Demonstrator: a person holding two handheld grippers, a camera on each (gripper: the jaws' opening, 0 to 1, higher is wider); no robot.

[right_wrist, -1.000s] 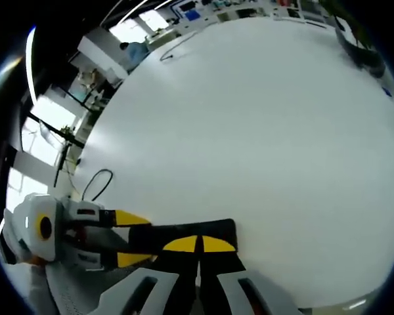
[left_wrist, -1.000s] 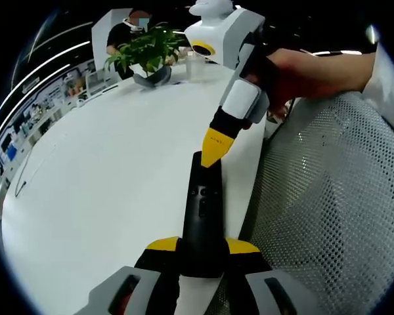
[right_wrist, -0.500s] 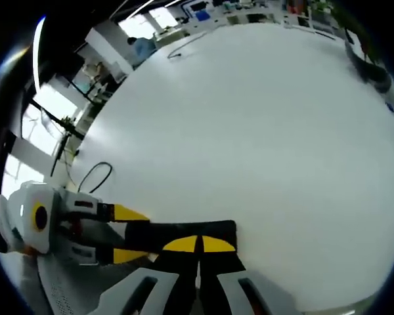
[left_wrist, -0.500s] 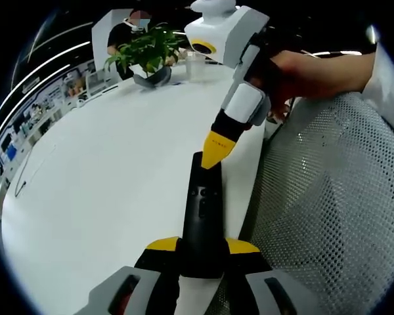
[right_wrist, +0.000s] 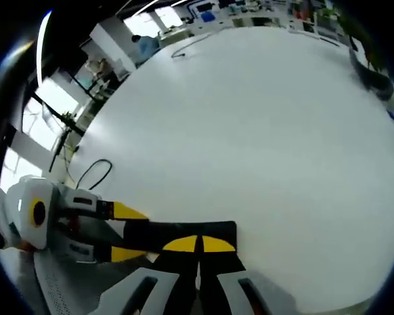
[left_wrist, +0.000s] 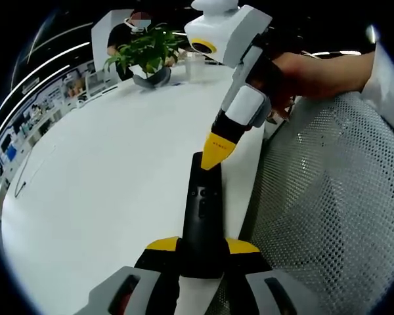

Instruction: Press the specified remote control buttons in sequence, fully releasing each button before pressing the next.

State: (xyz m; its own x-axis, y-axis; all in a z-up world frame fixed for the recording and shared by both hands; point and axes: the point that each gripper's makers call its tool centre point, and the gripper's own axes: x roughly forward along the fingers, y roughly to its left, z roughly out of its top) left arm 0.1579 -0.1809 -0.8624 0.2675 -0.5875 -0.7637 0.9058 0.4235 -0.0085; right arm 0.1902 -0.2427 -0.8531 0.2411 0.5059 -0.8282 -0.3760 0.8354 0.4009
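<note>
In the left gripper view, the left gripper [left_wrist: 202,246] has its jaws clenched on the near end of the black remote control [left_wrist: 203,207], which lies along the right edge of the white surface [left_wrist: 105,170]; the right gripper [left_wrist: 218,151] comes in from the far right with its yellow jaws closed to a point on the remote's far end; a potted plant [left_wrist: 144,49] stands far off. To press well, I would keep the remote pinned flat, push straight down on one button, then lift fully clear before the next. Against the earlier picture, the right gripper's body has tilted slightly and its tip barely shifted.

In the right gripper view, the right gripper [right_wrist: 198,245] rests on the remote; the left gripper [right_wrist: 121,231] grips it from the left; the background has drifted, so the camera moved.
</note>
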